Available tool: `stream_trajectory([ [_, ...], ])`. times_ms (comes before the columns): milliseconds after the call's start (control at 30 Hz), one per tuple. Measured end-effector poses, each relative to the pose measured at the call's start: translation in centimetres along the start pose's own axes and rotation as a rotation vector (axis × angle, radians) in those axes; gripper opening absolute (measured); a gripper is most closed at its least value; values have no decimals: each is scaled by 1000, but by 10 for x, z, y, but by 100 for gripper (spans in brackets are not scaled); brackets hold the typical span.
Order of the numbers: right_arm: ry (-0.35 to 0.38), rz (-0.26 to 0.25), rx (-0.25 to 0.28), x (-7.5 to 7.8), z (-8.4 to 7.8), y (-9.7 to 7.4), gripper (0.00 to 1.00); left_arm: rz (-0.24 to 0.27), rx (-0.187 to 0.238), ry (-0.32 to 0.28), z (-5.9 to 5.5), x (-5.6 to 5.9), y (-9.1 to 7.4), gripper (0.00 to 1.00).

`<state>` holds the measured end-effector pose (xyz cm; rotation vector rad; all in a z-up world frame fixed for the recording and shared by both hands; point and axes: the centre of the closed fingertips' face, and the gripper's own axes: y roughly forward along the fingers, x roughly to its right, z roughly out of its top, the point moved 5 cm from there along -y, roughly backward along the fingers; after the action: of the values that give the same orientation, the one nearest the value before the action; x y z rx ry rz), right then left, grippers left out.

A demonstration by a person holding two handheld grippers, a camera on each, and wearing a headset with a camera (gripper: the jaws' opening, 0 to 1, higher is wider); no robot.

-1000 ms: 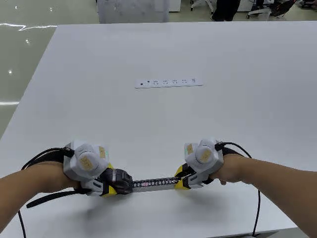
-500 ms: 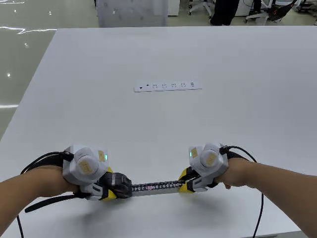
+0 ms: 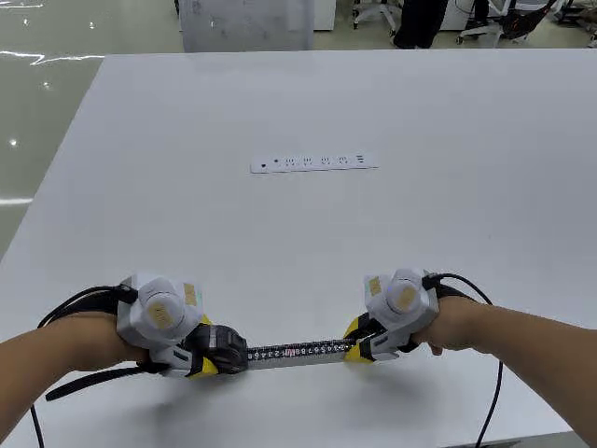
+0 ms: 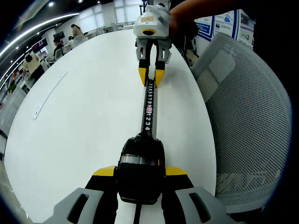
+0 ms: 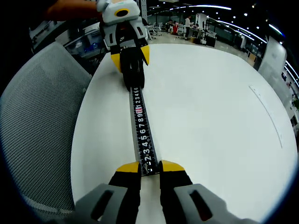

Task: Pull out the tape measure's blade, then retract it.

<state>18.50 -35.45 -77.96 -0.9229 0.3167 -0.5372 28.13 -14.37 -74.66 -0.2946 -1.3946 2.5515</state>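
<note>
The black tape measure case (image 3: 222, 348) (image 4: 140, 168) (image 5: 131, 65) sits between the yellow-tipped jaws of my left gripper (image 3: 207, 353) (image 4: 140, 173), which is shut on it near the table's front edge. Its blade (image 3: 298, 352) (image 4: 148, 106) (image 5: 140, 130), black with white numbers, stretches flat over the white table (image 3: 308, 233) to my right gripper (image 3: 357, 343) (image 5: 149, 168). The right gripper is shut on the blade's end. Each gripper faces the other across the blade: the right gripper (image 4: 150, 77) in the left gripper view, the left gripper (image 5: 130, 58) in the right gripper view.
A white power strip (image 3: 313, 162) (image 4: 49, 94) (image 5: 266, 112) lies flat near the table's middle, far from both grippers. A grey mesh chair back (image 4: 243, 121) (image 5: 37, 116) stands just off the table's front edge. Cables (image 3: 75, 303) trail from both grippers.
My right gripper has moved to the right with the blade's end, so more blade shows between the grippers. The left gripper and case have stayed put.
</note>
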Motion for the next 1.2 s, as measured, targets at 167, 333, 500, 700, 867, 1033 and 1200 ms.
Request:
stream_trajectory([
  [167,1,-3,-2,1,-2,-2,13,0,0,-1,0,0,0,32],
  [333,-1,-7,-7,2,-5,-4,13,0,0,-3,0,-1,0,32],
  [500,-2,-8,-12,2,-6,-5,13,0,-1,-3,0,-1,0,32],
  [700,4,-10,-13,4,-10,-8,13,1,-1,-5,0,-1,0,32],
  [867,10,-10,-15,4,-13,-10,13,1,-2,-5,0,-1,-1,32],
  [1033,15,-12,-15,5,-17,-13,13,0,-1,-6,0,-1,-1,32],
  [1200,23,-12,-16,5,-20,-14,13,0,-2,-4,1,0,0,32],
])
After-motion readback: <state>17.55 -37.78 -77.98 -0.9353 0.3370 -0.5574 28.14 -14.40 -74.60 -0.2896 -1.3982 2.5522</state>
